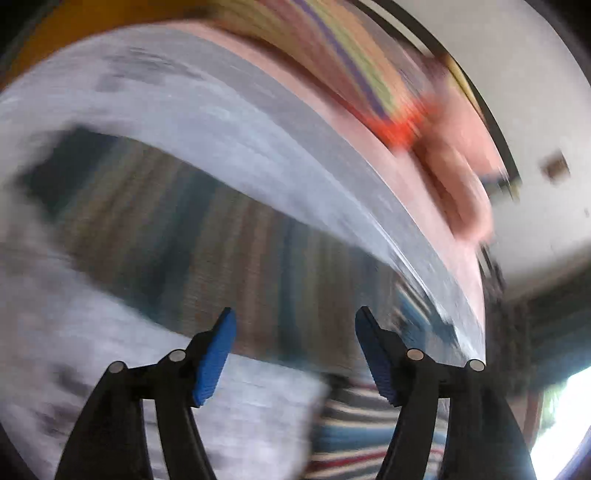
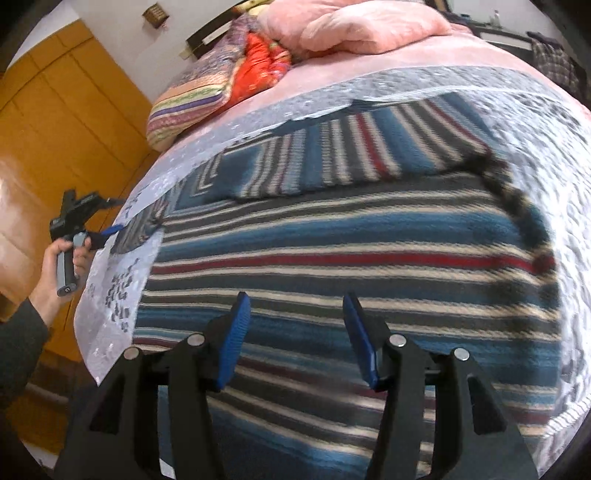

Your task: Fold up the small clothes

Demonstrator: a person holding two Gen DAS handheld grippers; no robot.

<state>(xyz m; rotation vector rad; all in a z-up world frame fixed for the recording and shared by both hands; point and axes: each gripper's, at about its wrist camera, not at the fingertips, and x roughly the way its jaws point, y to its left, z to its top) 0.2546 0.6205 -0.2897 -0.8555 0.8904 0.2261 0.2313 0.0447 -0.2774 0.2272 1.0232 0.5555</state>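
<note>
A knitted sweater (image 2: 332, 258) with blue, red, cream and dark stripes lies flat on the grey-white bed cover (image 2: 255, 114). One sleeve (image 2: 351, 155) is folded across its upper part. My right gripper (image 2: 295, 332) hovers open over the sweater's lower body, holding nothing. In the right wrist view a hand holds my left gripper (image 2: 107, 232) at the bed's left edge, beside the other sleeve's cuff (image 2: 140, 232). The left wrist view is badly motion-blurred: my left gripper (image 1: 295, 350) is open and empty, with the blurred sweater (image 1: 221, 240) beyond it.
A pink blanket (image 2: 369, 29), a red cloth (image 2: 258, 70) and a striped pillow (image 2: 184, 107) lie at the head of the bed. An orange wooden wardrobe (image 2: 74, 110) stands to the left, with the bed's edge close to it.
</note>
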